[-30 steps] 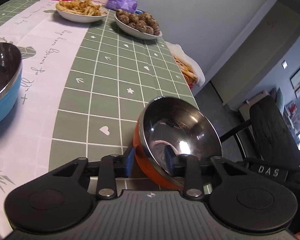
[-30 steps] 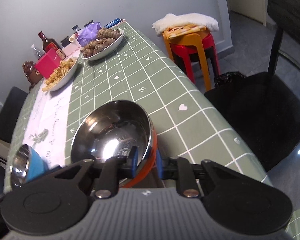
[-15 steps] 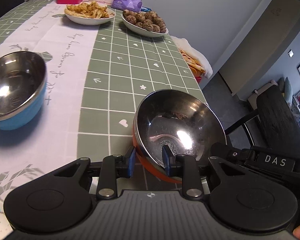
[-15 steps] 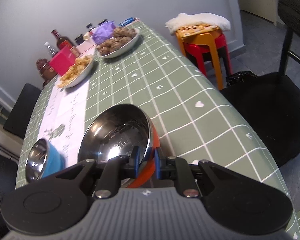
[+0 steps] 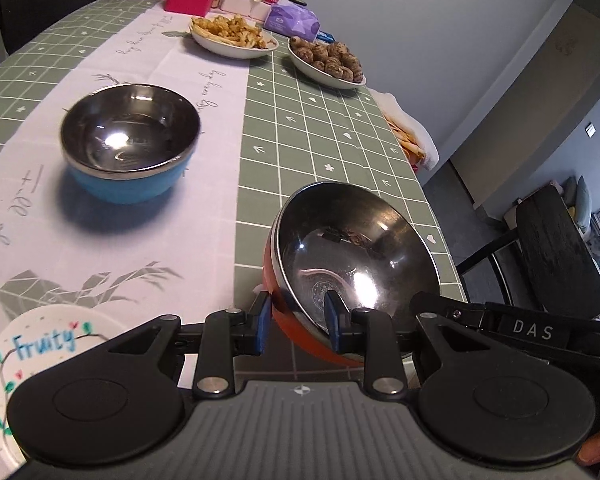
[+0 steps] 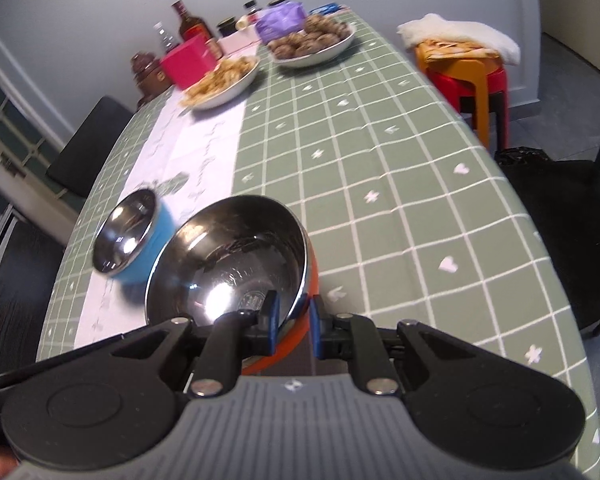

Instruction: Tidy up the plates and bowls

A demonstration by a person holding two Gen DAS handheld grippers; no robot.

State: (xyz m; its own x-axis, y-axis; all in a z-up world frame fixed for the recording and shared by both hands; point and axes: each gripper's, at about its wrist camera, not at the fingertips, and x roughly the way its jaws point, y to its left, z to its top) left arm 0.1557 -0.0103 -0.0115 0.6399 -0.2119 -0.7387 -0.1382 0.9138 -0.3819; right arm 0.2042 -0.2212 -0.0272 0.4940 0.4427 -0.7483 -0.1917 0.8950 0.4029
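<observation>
Both claws clamped on one object: orange-walled round bowl with polished steel lining point(image 5: 352, 264).
Left claw point(image 5: 296, 326) nearly closed, blue pads pinching the near-left rim, one pad inside the steel lining, one against the orange outer wall.
Right claw point(image 6: 292, 326) nearly closed as well, gripping the near-right rim of the same bowl point(image 6: 228, 268) in the same inside/outside fashion.
Two-point rim grip judged deliberate: smooth curved steel offers little purchase, and opposite pinches resist rolling.
Bowl tilted, open mouth facing the cameras, apparently carried clear of the green grid-patterned tabletop point(image 5: 320, 148); underside contact hidden, so not certain.
Blue-walled steel-lined bowl point(image 5: 130, 140) upright on the white runner, well apart to the left and empty; likely nesting target, given matching shape.
White round plate lettered "Fruity" point(image 5: 32, 344) at the near-left edge, partly hidden behind the left claw body.
Two white dishes of food point(image 5: 236, 38) at the far end, not involved.
Risk noted: tilt needs levelling before lowering, otherwise rim strikes rim.
</observation>
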